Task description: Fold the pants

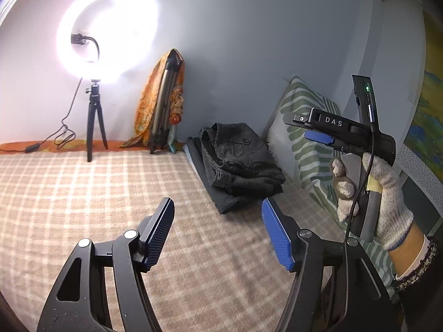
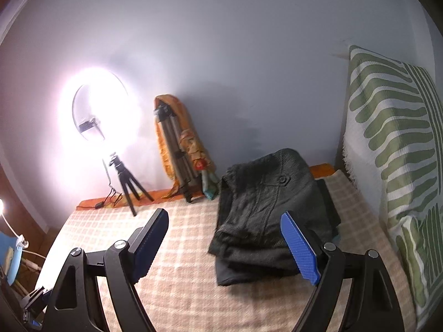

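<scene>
Both grippers raised and empty, pants stacked by the wall

Nearest, the left gripper [image 1: 218, 232] and right gripper [image 2: 224, 244] hover over the checked bed cover [image 1: 83, 193], jaws spread wide, holding nothing. Farther right, the dark pants [image 2: 265, 207] lie folded on another folded dark garment [image 1: 221, 199], beside the striped pillow [image 2: 393, 138], seemingly set aside as finished.

we count two grippers: the left gripper [image 1: 218, 232] and the right gripper [image 2: 224, 244]. we see one gloved hand [image 1: 371, 193], one pile of folded dark pants [image 2: 265, 213], one ring light [image 1: 106, 31], two tripods, one orange cloth [image 1: 149, 105] and one green striped pillow [image 2: 393, 144].
</scene>
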Tool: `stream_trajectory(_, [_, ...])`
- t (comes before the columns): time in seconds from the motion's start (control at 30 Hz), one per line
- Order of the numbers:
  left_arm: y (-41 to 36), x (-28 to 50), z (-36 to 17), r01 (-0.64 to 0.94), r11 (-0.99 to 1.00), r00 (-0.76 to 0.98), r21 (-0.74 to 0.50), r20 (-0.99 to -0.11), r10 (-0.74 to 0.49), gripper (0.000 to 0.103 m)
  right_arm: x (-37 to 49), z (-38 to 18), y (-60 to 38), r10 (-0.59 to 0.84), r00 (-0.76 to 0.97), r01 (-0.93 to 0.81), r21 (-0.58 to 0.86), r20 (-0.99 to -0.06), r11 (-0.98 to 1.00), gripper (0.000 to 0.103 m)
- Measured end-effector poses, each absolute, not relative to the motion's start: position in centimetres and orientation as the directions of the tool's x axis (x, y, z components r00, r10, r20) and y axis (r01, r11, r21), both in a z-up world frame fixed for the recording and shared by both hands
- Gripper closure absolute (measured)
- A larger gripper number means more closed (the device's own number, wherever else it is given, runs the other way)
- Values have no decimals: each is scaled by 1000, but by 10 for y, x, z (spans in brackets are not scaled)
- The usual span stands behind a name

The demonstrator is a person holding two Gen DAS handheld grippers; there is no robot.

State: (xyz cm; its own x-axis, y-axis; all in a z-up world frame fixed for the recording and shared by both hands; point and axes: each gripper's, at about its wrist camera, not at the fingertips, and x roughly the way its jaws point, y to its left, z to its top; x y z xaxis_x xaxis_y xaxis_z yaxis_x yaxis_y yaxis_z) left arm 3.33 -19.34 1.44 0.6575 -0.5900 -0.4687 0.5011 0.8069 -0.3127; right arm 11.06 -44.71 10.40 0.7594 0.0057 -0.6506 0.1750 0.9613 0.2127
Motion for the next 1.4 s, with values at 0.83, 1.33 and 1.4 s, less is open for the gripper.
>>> stream_trajectory(0.83, [-133,-1,-9,483,853,686,-197,-520,-509,23,57,64,-359,15,758,190,243,-652,951,0])
stream_trajectory(1.33, [-137,-15,-18,460,885,721,-74,-550,-421,20,47,52,-342,-62,776,229,190,-628,955,0])
stream_trajectory(1.4, [-138,-16,-18,459,887,726,-55,-551,-410,19,48,48,-341,-71,777,233,180,-625,956,0])
